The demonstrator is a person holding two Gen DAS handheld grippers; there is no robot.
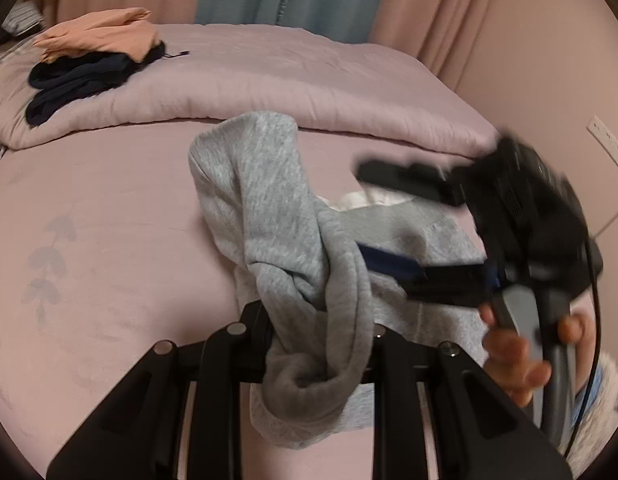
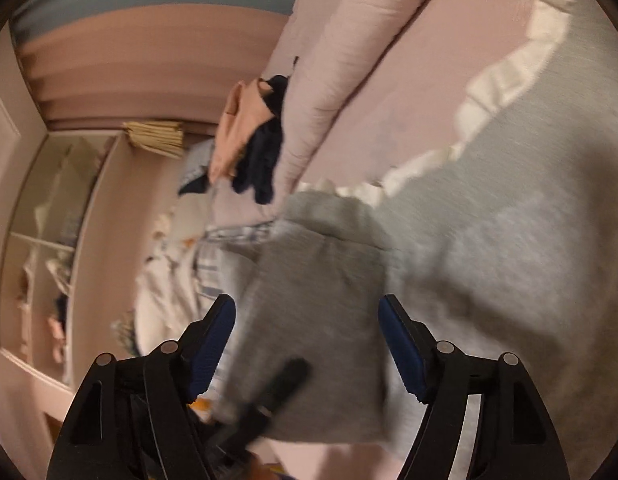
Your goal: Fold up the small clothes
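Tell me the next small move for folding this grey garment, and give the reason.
Probably carry the sleeve held bunched in the left gripper across onto the grey garment body and lay it flat. The right gripper stands open around grey cloth without pressing on it, so only the left controls the fabric, and the sleeve is twisted above the bed.

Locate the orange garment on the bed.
In the left wrist view the orange garment lies far left on the folded quilt, on top of dark clothes, well behind the grey garment.
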